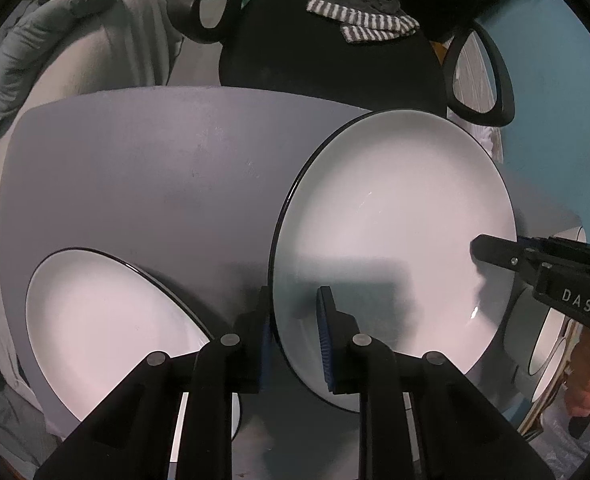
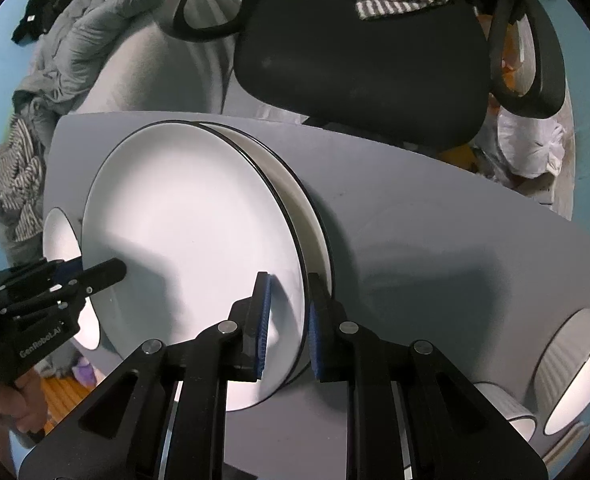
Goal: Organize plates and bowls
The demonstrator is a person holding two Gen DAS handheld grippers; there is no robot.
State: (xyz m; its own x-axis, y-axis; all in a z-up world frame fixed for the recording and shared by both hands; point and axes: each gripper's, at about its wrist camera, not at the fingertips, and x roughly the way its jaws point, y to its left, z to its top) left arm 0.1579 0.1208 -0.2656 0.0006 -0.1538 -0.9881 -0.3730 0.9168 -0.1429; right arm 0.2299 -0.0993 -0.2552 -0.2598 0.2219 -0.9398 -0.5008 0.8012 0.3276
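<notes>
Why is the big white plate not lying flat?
Tilted: both hand-held grippers straddle the big white plate's rims, lifting it above another plate.

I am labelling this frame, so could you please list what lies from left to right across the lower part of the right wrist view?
Left gripper → small plate → held plate → right gripper → bowls.

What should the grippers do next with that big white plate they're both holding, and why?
Probably lower it flat. The left hand-held gripper and the right hand-held gripper each straddle an edge of the big white plate, which sits just above a second plate on the grey table. The two plates look almost lined up, so easing down and then letting go should stack them.
</notes>
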